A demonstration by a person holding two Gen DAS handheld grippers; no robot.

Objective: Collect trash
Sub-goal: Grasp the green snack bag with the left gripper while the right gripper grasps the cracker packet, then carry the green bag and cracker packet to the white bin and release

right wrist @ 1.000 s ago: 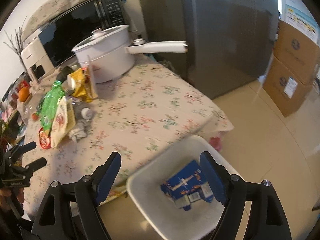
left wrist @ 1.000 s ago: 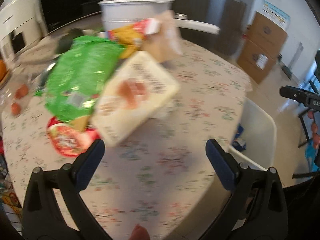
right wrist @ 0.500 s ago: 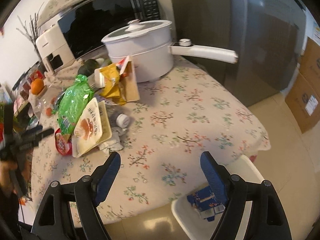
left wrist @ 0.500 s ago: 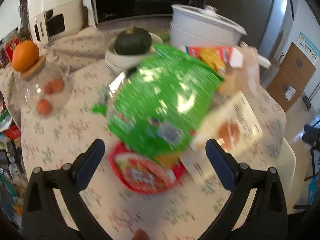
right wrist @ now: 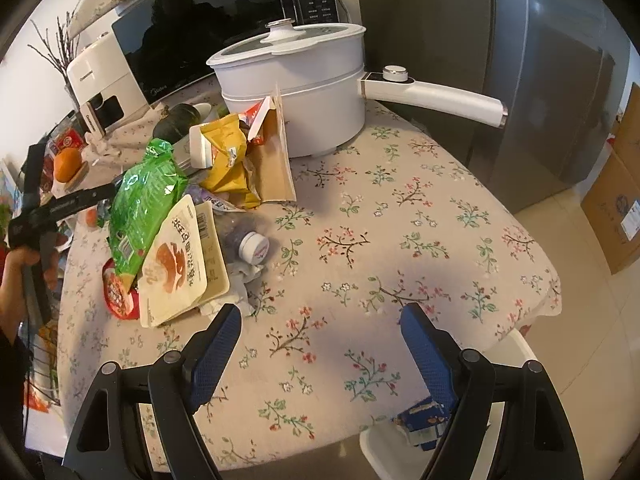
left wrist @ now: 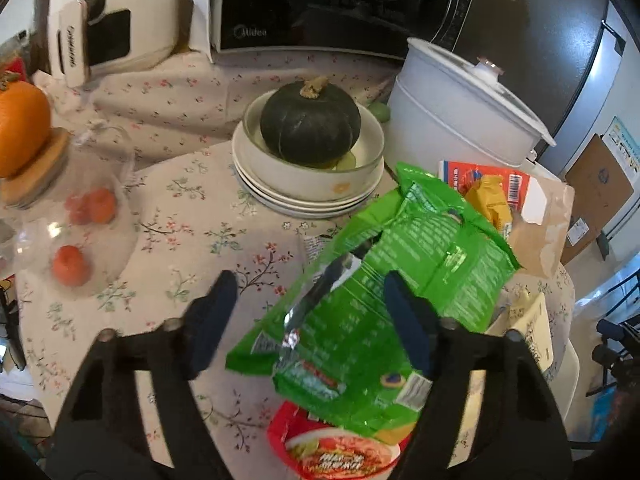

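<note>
Left wrist: claw (left wrist: pixel 308 292) closing around green wrapper (left wrist: pixel 384 280)

A dark squash (left wrist: pixel 310 122) sat in stacked bowls (left wrist: pixel 308 184) beside a white pot (right wrist: pixel 296 92); behind them stood a microwave (left wrist: pixel 332 4).

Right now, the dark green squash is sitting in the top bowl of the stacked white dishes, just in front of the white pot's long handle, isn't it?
Not quite. The dark green squash does sit in the top bowl of the stacked white dishes, but it lies in front of the microwave, beside the white pot. The right wrist view shows the pot's long handle pointing away on the opposite side.
</note>
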